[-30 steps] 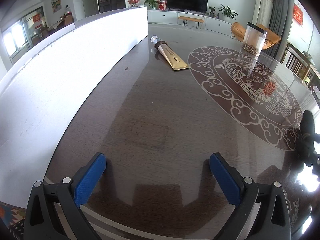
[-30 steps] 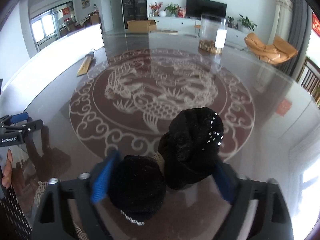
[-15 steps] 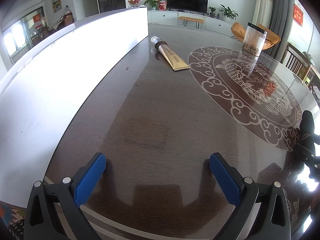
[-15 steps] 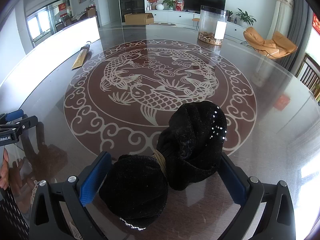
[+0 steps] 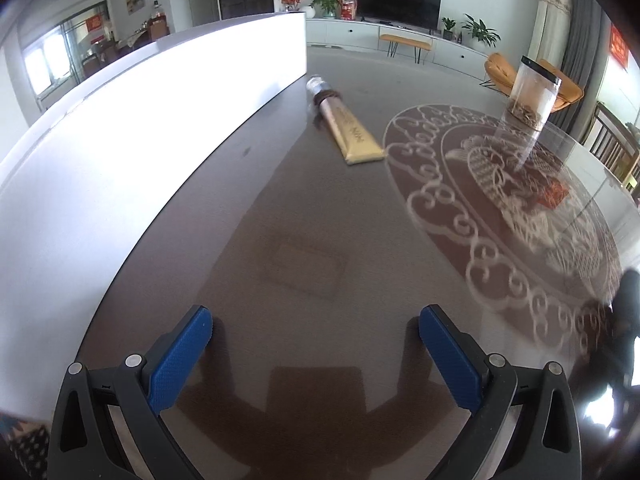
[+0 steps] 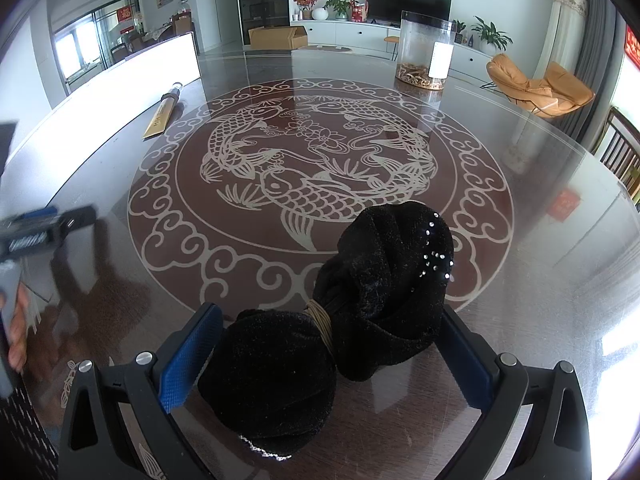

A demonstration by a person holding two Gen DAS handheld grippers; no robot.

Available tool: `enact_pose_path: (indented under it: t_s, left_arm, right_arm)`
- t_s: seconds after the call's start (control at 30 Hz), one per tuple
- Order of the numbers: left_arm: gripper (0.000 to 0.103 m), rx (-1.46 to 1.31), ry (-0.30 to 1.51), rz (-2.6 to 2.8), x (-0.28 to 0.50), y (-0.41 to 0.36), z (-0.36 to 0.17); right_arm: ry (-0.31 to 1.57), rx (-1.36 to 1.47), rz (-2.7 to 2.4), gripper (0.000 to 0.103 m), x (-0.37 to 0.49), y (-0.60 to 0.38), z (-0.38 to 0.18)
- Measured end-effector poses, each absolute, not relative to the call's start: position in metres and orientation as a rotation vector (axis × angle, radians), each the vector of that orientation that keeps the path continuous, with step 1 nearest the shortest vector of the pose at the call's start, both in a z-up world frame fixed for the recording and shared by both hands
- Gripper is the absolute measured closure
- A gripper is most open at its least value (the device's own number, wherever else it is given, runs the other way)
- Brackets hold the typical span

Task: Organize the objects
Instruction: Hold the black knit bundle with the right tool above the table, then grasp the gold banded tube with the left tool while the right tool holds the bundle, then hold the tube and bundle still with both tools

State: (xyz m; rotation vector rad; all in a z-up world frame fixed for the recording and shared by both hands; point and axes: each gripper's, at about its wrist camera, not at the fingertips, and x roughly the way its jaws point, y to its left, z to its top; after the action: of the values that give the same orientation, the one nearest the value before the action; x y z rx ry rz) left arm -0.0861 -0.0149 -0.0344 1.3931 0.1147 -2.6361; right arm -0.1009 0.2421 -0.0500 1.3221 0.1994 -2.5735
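The black velvety fabric bow with a tan band round its middle and small rhinestones on one lobe (image 6: 340, 328) lies flat on the glossy round dark-wood table inlaid with a pale koi-fish medallion (image 6: 540, 280), at the near edge of that medallion. Its long axis runs on a slant, from the plain lobe nearest the camera up and away to the studded lobe on the right. The right gripper (image 6: 328, 354) straddles it with its blue-padded jaws spread as wide as they go; they have just been opening, and the bow sits between them, released rather than pinched, though the far lobe hides the right-hand pad. By the look of it this item has been set down, so one placement seems done. Still to be dealt with, probably, is the gold squeeze tube with a clear cap (image 5: 346, 128), lying well apart near the white panel (image 5: 140, 112) along the table's far edge, cap end pointing away. The left gripper (image 5: 316, 354) hangs over bare tabletop, jaws apart and empty, aimed roughly toward that tube. A clear cylindrical jar with brownish contents (image 6: 426, 54) stands further back.
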Motion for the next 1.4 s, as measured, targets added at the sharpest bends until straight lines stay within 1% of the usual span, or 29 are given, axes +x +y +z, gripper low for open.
enact_pose_path:
  t_s: [0.2, 0.43, 0.57, 0.6, 0.63, 0.7, 0.77, 0.83, 0.97, 1.07, 1.2, 1.27, 1.33, 1.37, 1.4]
  left_arm:
    - [0.000, 1.422, 0.067, -2.694, -0.158, -0.007, -0.034]
    - [0.000, 1.379, 0.131, -2.619, -0.253, -0.024, -0.035]
    - [0.000, 1.411, 0.098, -2.656, -0.289, -0.031, -0.035]
    - [0.013, 1.399, 0.088, -2.671, -0.293, -0.032, -0.033]
    - [0.047, 1.351, 0.068, -2.718, -0.294, -0.031, -0.028]
    - [0.075, 1.334, 0.049, -2.785, -0.292, -0.030, -0.026]
    - [0.075, 1.351, 0.037, -2.819, -0.283, -0.029, -0.026]
    - [0.075, 1.366, 0.044, -2.856, -0.263, -0.028, -0.026]
    - [0.075, 1.403, -0.062, -2.925, -0.193, -0.012, -0.024]
    - [0.075, 1.412, -0.062, -2.945, -0.134, 0.001, -0.022]
    - [0.074, 1.410, -0.060, -2.941, -0.083, 0.013, -0.023]
    - [0.060, 1.404, -0.091, -2.929, -0.075, 0.017, -0.023]
    - [0.021, 1.431, -0.101, -2.903, -0.077, 0.018, -0.028]
    - [0.014, 1.453, -0.087, -2.886, -0.071, 0.014, -0.031]
    - [0.004, 1.472, -0.075, -2.876, -0.073, 0.011, -0.032]
  right_arm:
    - [0.199, 1.322, -2.573, 0.000, -0.101, 0.242, -0.050]
    - [0.199, 1.322, -2.573, 0.000, -0.101, 0.242, -0.050]
    - [0.199, 1.322, -2.574, 0.000, -0.101, 0.242, -0.050]
    - [0.199, 1.322, -2.573, 0.000, -0.101, 0.242, -0.050]
    - [0.199, 1.322, -2.573, 0.000, -0.101, 0.242, -0.050]
    - [0.199, 1.322, -2.573, 0.000, -0.101, 0.242, -0.050]
    - [0.199, 1.322, -2.573, 0.000, -0.101, 0.242, -0.050]
    - [0.199, 1.322, -2.574, 0.000, -0.101, 0.242, -0.050]
    - [0.199, 1.322, -2.573, 0.000, -0.101, 0.242, -0.050]
    - [0.199, 1.322, -2.573, 0.000, -0.101, 0.242, -0.050]
    - [0.199, 1.322, -2.573, 0.000, -0.101, 0.242, -0.050]
    - [0.199, 1.322, -2.574, 0.000, -0.101, 0.242, -0.050]
    - [0.199, 1.322, -2.573, 0.000, -0.101, 0.243, -0.050]
    - [0.199, 1.322, -2.573, 0.000, -0.101, 0.242, -0.050]
    - [0.199, 1.322, -2.573, 0.000, -0.101, 0.242, -0.050]
